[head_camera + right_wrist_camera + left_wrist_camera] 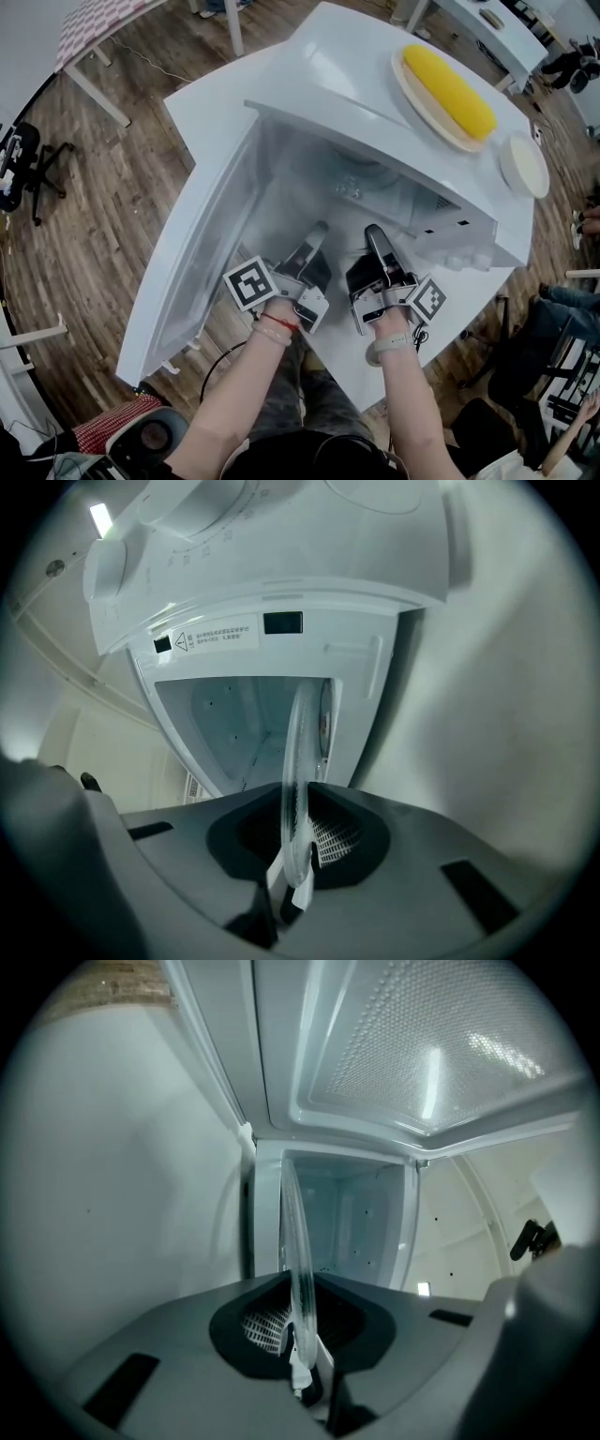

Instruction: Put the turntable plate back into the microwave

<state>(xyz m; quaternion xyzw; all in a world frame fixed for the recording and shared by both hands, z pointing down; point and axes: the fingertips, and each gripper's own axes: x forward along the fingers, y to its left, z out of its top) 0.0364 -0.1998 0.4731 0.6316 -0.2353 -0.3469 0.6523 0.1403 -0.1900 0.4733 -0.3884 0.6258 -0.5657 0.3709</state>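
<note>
The clear glass turntable plate (pixel 345 202) is held level in front of the open microwave (pixel 375 103), its far side inside the cavity; it is faint in the head view. My left gripper (pixel 319 232) is shut on its near left rim and my right gripper (pixel 374 234) on its near right rim. In the left gripper view the plate (pixel 296 1260) runs edge-on out of my shut left gripper (pixel 304 1372) toward the cavity (pixel 352 1227). The right gripper view shows the same: the plate (pixel 300 771) edge-on, pinched in my right gripper (pixel 289 885), with the cavity (pixel 239 724) behind it.
The microwave door (pixel 202 253) hangs open to the left. The control panel with knobs (pixel 464 261) is on the right. On top of the microwave lie a plate with a yellow corn cob (pixel 450 89) and a small white dish (pixel 523 165). Wooden floor and chairs surround the white table (pixel 441 323).
</note>
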